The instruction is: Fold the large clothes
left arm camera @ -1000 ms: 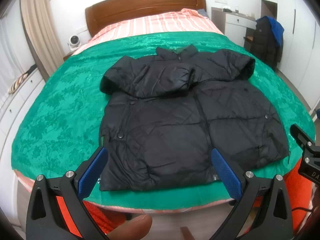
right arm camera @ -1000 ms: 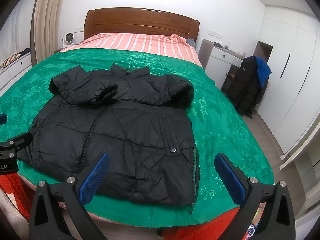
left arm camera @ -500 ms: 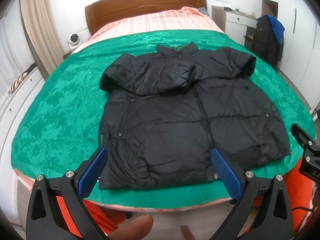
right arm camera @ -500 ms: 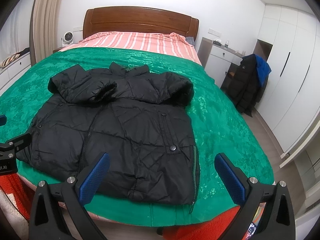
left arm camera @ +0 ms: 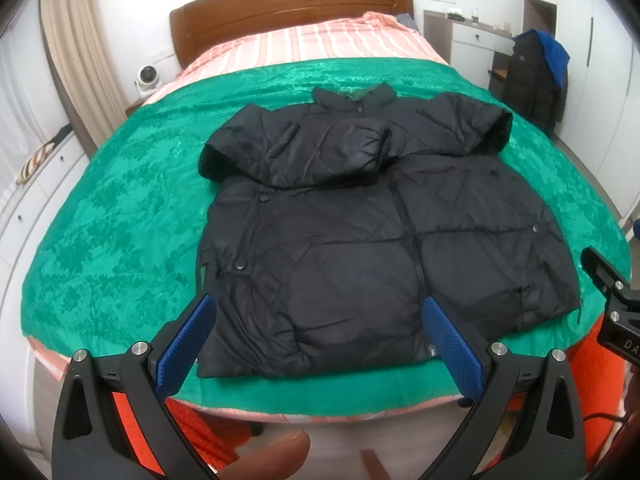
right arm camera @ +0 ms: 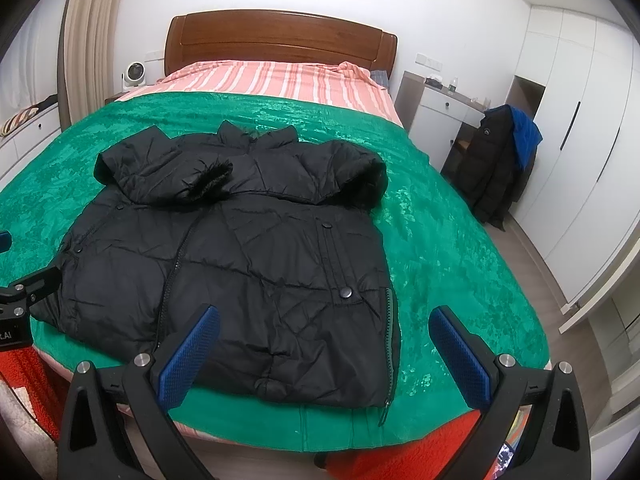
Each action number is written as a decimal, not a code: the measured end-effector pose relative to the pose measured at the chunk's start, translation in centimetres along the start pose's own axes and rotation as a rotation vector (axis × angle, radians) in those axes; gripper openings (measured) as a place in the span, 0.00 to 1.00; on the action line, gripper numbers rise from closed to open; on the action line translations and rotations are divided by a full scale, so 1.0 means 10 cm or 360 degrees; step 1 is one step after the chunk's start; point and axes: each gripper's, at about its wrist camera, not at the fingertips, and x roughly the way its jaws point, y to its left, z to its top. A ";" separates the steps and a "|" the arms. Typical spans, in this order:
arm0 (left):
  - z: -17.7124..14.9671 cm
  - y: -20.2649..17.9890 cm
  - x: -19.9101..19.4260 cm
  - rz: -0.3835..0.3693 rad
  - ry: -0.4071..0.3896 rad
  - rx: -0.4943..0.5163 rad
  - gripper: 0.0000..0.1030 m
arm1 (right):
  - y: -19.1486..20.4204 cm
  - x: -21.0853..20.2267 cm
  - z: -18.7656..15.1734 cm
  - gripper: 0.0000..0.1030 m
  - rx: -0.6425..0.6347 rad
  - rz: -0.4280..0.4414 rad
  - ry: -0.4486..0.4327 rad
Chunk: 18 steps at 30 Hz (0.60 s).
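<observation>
Left wrist view: fingertip (left arm camera: 276, 454) at bottom edge, right gripper's body at far right edge. Right wrist view only: side zipper (right arm camera: 390, 344) along the hem corner, wardrobe doors (right arm camera: 580, 160), left gripper's body at left edge.

Black puffer jacket (left arm camera: 352, 240) flat, front up, on green bedspread (left arm camera: 120, 220), sleeves folded across chest, hem at near bed edge. Left gripper (left arm camera: 320, 344) wide open, empty, poised short of hem's left half. Right gripper (right arm camera: 324, 350) wide open, empty, straddling hem's right corner, apart from fabric. Both level, aimed toward headboard (right arm camera: 280, 40).
</observation>
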 end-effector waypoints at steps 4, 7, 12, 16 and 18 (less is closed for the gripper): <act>-0.01 0.02 0.00 -0.0004 -0.0001 -0.0011 1.00 | 0.05 -0.07 0.00 1.00 -0.0007 0.0029 -0.0037; -0.01 0.01 0.01 -0.0008 0.0007 -0.0013 1.00 | 0.08 -0.08 -0.02 1.00 -0.0025 0.0056 -0.0038; -0.02 -0.04 0.02 0.0001 0.0016 0.0002 1.00 | 0.07 -0.04 -0.04 1.00 -0.0011 0.0086 -0.0012; -0.03 -0.07 0.02 -0.0001 0.0023 0.0015 1.00 | 0.06 -0.05 -0.04 1.00 0.0000 0.0091 -0.0023; -0.03 -0.08 0.01 -0.0004 0.0022 0.0021 1.00 | 0.06 -0.05 -0.05 1.00 0.0001 0.0098 -0.0021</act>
